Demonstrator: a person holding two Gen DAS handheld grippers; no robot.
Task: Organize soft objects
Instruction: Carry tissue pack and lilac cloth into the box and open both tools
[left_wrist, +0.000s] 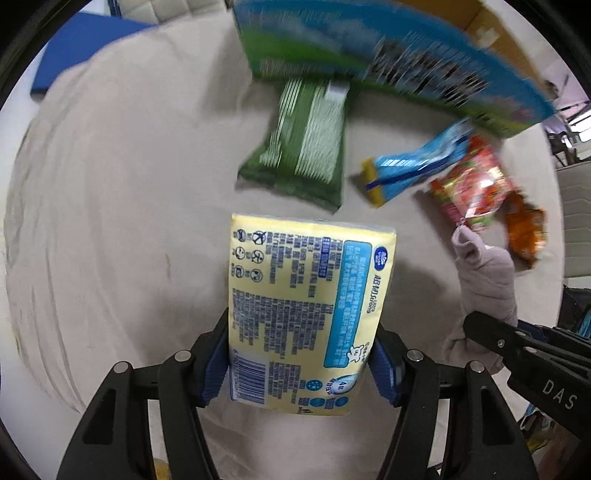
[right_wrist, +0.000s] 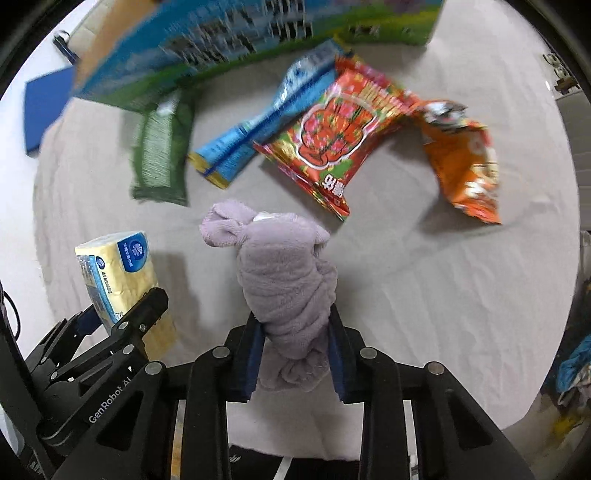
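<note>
My left gripper (left_wrist: 301, 360) is shut on a yellow tissue pack (left_wrist: 306, 310) and holds it above the beige cloth surface. It also shows in the right wrist view (right_wrist: 122, 273), at the left. My right gripper (right_wrist: 295, 350) is shut on a rolled lilac plush towel (right_wrist: 286, 280), held upright. The towel also shows in the left wrist view (left_wrist: 484, 280), at the right. Ahead on the cloth lie a green packet (left_wrist: 303, 144), a blue packet (left_wrist: 417, 162), a red snack bag (right_wrist: 340, 133) and an orange snack bag (right_wrist: 465, 162).
A large blue and green cardboard box (left_wrist: 388, 62) stands at the far side, open side up. A blue flat pad (left_wrist: 77, 48) lies at the far left. The beige cloth (left_wrist: 110, 221) covers the surface. Clutter sits beyond the right edge (right_wrist: 572, 365).
</note>
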